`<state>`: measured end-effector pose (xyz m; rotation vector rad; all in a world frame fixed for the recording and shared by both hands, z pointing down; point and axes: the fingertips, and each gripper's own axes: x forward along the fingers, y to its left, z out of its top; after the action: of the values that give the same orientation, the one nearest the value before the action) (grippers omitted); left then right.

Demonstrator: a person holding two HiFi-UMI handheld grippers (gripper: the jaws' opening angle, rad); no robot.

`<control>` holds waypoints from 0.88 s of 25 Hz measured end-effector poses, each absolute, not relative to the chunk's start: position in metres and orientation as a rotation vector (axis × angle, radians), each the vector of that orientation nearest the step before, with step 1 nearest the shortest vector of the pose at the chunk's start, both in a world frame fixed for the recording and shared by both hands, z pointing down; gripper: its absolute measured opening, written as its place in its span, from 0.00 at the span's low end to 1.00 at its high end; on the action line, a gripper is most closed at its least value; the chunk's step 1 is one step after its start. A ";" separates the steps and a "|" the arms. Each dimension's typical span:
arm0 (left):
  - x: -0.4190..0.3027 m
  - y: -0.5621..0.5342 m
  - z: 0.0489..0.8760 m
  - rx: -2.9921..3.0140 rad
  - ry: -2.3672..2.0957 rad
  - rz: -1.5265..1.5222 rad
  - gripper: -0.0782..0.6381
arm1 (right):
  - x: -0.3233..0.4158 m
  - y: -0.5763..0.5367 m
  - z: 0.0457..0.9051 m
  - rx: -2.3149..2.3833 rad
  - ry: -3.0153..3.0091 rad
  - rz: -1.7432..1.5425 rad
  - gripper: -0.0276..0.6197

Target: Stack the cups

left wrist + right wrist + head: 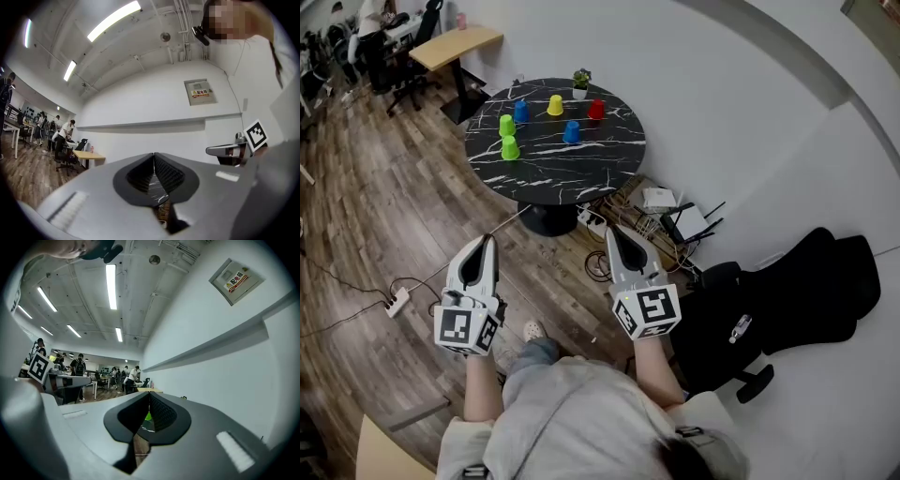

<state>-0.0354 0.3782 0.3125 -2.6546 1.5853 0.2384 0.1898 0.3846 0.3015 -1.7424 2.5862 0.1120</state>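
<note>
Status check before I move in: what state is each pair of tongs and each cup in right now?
Left tongs: shut, empty.
Right tongs: shut, empty.
Green cups: two, close together, unstacked.
Blue cups: two, apart, unstacked.
Yellow cup: standing alone, unstacked.
Red cup: standing alone, unstacked.

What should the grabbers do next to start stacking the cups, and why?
Probably move forward toward the table first. The left gripper and the right gripper are both shut and empty, held near the person's body, well short of the table. The cups stand apart on it, none stacked, so nothing is within reach yet.
</note>
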 end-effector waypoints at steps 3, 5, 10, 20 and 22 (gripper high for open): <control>-0.043 0.355 0.310 -2.658 1.570 0.233 0.19 | 0.180 0.362 0.298 -1.731 2.574 0.123 0.05; -0.048 0.337 0.308 -2.664 1.560 0.231 0.19 | 0.173 0.346 0.298 -1.728 2.573 0.122 0.05; -0.060 0.292 0.307 -2.675 1.524 0.243 0.19 | 0.160 0.305 0.299 -1.751 2.553 0.128 0.05; -0.087 0.223 0.309 -2.716 1.446 0.220 0.19 | 0.128 0.246 0.306 -1.806 2.514 0.122 0.05; -0.092 0.212 0.312 -2.728 1.448 0.220 0.19 | 0.124 0.238 0.309 -1.814 2.516 0.108 0.05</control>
<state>-0.0916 0.2120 0.3125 -2.7283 1.4477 0.2200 0.1244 0.2377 0.3093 -1.8135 2.5161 0.1075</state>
